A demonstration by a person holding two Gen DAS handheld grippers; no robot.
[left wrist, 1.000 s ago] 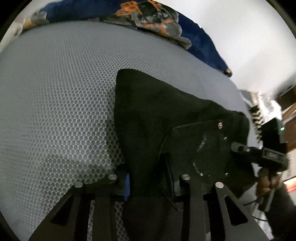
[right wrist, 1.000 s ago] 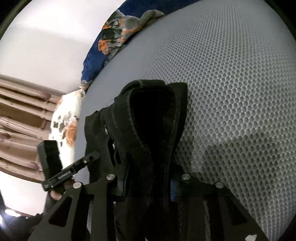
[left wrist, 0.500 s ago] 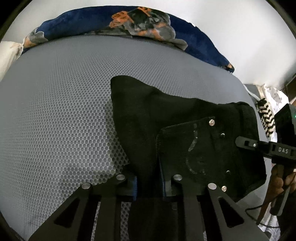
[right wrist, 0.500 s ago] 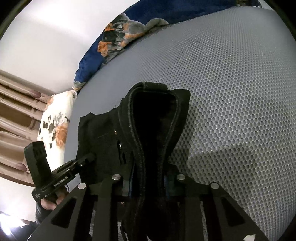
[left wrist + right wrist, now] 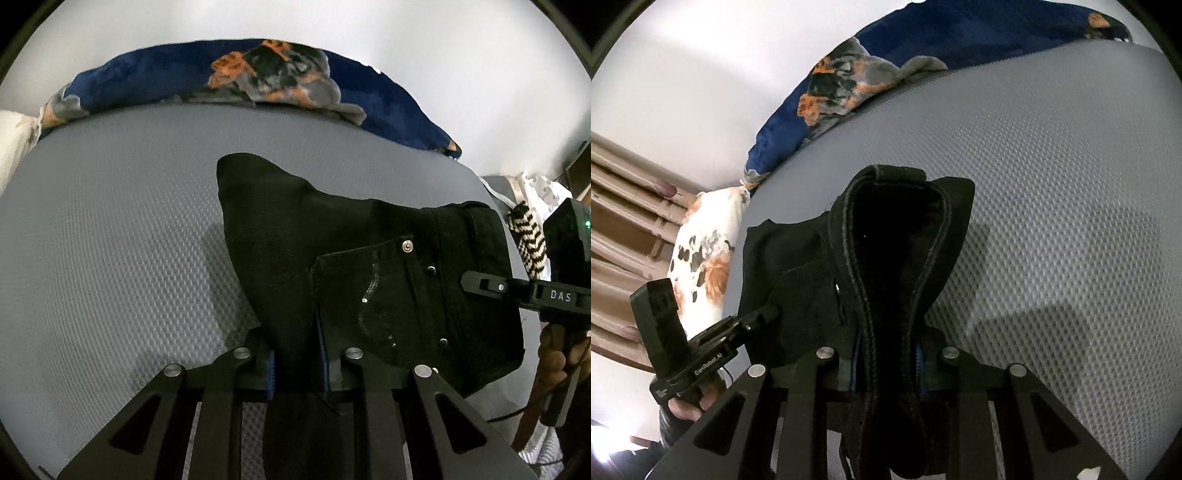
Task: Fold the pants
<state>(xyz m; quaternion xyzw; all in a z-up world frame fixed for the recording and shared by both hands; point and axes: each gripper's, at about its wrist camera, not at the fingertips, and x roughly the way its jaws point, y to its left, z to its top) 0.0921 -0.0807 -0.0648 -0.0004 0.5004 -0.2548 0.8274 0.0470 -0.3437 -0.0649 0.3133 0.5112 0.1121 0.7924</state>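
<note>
The black pants (image 5: pixel 332 251) hang folded between my two grippers above the grey honeycomb mattress (image 5: pixel 110 240). My left gripper (image 5: pixel 297 363) is shut on a fold of the black cloth, with the riveted back pocket (image 5: pixel 384 288) just to its right. My right gripper (image 5: pixel 886 363) is shut on the seamed waistband edge (image 5: pixel 897 258). In the left wrist view the right gripper (image 5: pixel 476 282) grips the pants at the right. In the right wrist view the left gripper (image 5: pixel 768 315) grips them at the left.
A dark blue blanket with orange and grey print (image 5: pixel 266 77) lies along the far edge of the mattress by the white wall. A white floral pillow (image 5: pixel 705 254) sits at one end. A black-and-white striped cloth (image 5: pixel 528 240) lies past the other end.
Both grippers have lifted and tilted up, still holding the pants. The wall and blanket now fill more of each view and the pants hang higher above the mattress.
</note>
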